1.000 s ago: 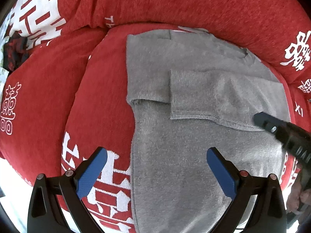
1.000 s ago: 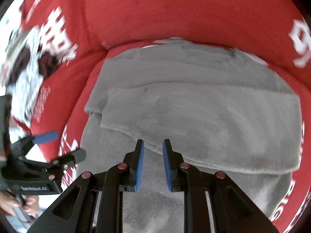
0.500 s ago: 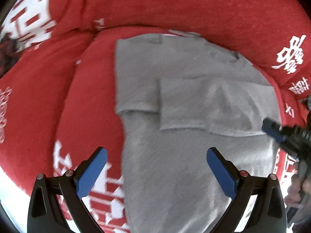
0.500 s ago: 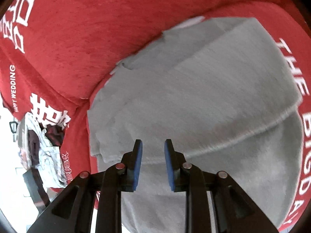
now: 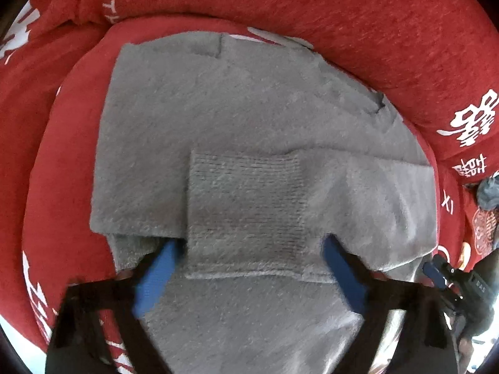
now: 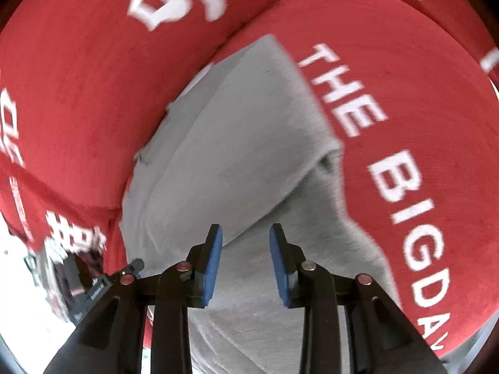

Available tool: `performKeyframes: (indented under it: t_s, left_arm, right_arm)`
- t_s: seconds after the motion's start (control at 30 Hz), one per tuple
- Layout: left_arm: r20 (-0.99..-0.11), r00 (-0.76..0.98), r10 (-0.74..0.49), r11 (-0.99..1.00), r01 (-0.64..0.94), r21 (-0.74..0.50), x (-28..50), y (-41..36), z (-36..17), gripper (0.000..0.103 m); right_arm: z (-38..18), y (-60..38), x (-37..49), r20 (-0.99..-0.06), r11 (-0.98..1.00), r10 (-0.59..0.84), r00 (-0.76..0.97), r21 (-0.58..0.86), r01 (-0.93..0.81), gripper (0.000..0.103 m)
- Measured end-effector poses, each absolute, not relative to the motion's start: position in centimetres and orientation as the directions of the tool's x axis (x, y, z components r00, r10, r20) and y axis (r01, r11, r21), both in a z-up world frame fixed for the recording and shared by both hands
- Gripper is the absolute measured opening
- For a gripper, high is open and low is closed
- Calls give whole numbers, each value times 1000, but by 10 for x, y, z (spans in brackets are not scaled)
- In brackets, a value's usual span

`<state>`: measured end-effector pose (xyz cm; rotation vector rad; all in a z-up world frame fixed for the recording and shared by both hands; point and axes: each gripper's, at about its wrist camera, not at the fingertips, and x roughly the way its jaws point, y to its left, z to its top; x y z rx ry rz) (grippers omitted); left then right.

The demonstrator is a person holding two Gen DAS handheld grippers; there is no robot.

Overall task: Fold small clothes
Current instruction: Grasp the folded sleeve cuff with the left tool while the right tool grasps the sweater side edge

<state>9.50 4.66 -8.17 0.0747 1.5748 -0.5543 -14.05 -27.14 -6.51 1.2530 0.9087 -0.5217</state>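
Grey fleece: the soft grey knitted sweater (image 5: 249, 118) lies flat on the red cushion with white lettering (image 5: 62, 162), collar end towards the cushion's back edge, where the red backrest (image 5: 312, 9) rises.
Sleeve: one ribbed-cuff sleeve (image 5: 246, 212) is already laid across the body, cuff near the middle.
Step in hand: by the look of it, the sleeve fold is done and the lengthwise fold of the body comes next.
Left gripper (image 5: 249, 268): down on the sweater, blue pads astride the cuff and closing in; they do not look pressed on it yet.
Right gripper (image 6: 245, 261): tilted over the sweater's right side, jaws easing apart, only flat fleece showing in the gap, nothing gripped.
Next move: likely a firm pinch through the layers before any lift, or the sleeve slips loose.
Edges: the sweater's right edge (image 6: 312, 93) runs just beside the white words.
Open room: bare red cushion left and right; the backrest crowds the collar end.
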Motion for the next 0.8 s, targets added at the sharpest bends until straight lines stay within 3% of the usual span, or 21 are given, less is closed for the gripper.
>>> performKeyframes:
  t_s: [0.1,0.17,0.27,0.37,0.43,0.5,0.63,0.8]
  left_arm:
    - [-959,-75,-273,885,372,-281,98,45,-80,58]
    - [-954,-71,-292,886,356,-298,102,50,-79,32]
    - [-933,-95,-348,879,314,-360,108,56,-81,18]
    - [-932,-72,-355,873,330,-358,108,54,-72,14]
    - [-925,-46,-377,865,339,-369,111,51,-58,14]
    - [-913,-15,-408,854,347,-387,117,49,-42,14]
    - [-879,47,-474,821,384,-422,137,29,-12,14]
    - [-909,17,-416,834,405,-374,134,27,-32,14]
  right_arm:
    - [-72,-284,-147,-794,201,121,595,607,769,35]
    - [-76,-293,-148,-776,158,109,621,630,760,35]
    - [-85,-302,-146,-766,117,100,635,643,757,35]
    - [-95,-311,-140,-763,81,117,636,646,759,34]
    - [-92,-315,-139,-766,95,112,633,642,761,13]
    - [-82,-322,-142,-753,123,83,653,658,743,7]
    - [-57,-336,-147,-698,177,43,715,709,682,7]
    - [-70,-336,-146,-736,216,69,674,670,710,7]
